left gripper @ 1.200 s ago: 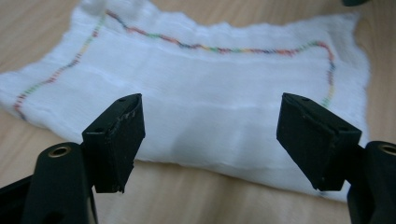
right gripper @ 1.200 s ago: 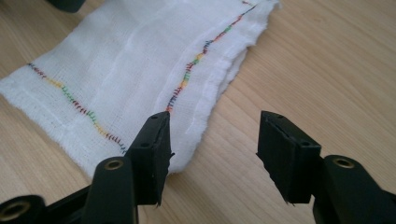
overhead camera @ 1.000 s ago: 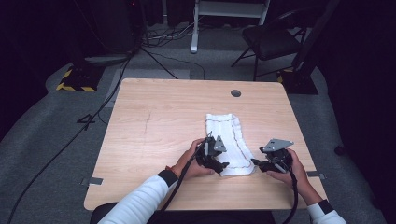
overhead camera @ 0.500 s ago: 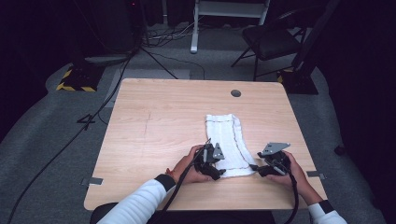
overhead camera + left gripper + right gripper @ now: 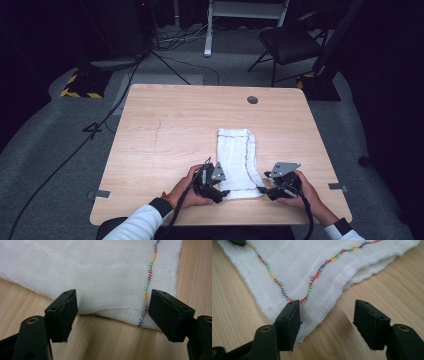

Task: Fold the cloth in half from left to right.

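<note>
Both tongs, left (image 5: 218, 189) and right (image 5: 264, 190), gape empty at the cloth's (image 5: 235, 152) near edge, bare table (image 5: 165, 130) beyond.

White sleeves, dark cuffs; black jaws, brass-ringed screw holes; black cables.

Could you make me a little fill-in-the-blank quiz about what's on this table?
1. The folded cloth is ____ in colour.
2. It lies on a ____ table.
3. The jaws of the left hand-held gripper stand ____, with nothing clamped.
4. The right hand-held gripper points at one ____ of the cloth.

Missing words: white; wooden; open; corner
</note>
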The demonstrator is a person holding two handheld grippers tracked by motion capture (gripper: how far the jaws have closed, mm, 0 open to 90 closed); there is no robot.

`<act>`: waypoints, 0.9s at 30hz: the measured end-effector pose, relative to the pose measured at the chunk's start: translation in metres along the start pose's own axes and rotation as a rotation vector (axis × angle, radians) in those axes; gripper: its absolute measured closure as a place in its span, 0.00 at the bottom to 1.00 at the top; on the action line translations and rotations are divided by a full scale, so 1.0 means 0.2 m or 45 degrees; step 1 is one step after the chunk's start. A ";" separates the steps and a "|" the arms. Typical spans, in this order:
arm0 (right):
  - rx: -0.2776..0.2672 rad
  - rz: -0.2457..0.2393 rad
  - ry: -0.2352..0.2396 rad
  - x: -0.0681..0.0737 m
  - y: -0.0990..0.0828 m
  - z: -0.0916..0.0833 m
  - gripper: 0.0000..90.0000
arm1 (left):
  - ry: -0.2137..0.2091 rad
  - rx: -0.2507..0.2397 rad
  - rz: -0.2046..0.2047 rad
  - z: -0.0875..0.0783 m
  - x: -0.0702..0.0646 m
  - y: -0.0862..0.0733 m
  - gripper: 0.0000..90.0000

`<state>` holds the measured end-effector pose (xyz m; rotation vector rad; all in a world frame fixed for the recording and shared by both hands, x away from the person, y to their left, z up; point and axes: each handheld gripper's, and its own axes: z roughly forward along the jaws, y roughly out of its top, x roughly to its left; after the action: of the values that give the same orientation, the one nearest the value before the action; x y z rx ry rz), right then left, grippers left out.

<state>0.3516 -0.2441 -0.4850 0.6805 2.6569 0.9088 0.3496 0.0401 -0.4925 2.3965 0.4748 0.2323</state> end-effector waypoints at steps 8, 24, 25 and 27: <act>-0.063 -0.015 0.025 0.00 0.03 -0.02 0.40 | -0.002 0.000 -0.008 -0.11 0.02 -0.07 0.26; -0.178 0.105 -0.164 -0.32 0.28 0.05 0.45 | 0.156 -0.107 -0.198 -0.12 0.41 0.10 0.23; -0.171 0.116 -0.171 -0.35 0.30 0.07 0.45 | 0.168 -0.099 -0.205 -0.10 0.44 0.12 0.23; -0.168 0.139 -0.177 -0.39 0.34 0.12 0.45 | 0.184 -0.098 -0.237 -0.05 0.50 0.14 0.23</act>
<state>0.4515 -0.2243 -0.4542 0.8311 2.4345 1.0160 0.4458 0.0652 -0.4619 2.2528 0.7382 0.3354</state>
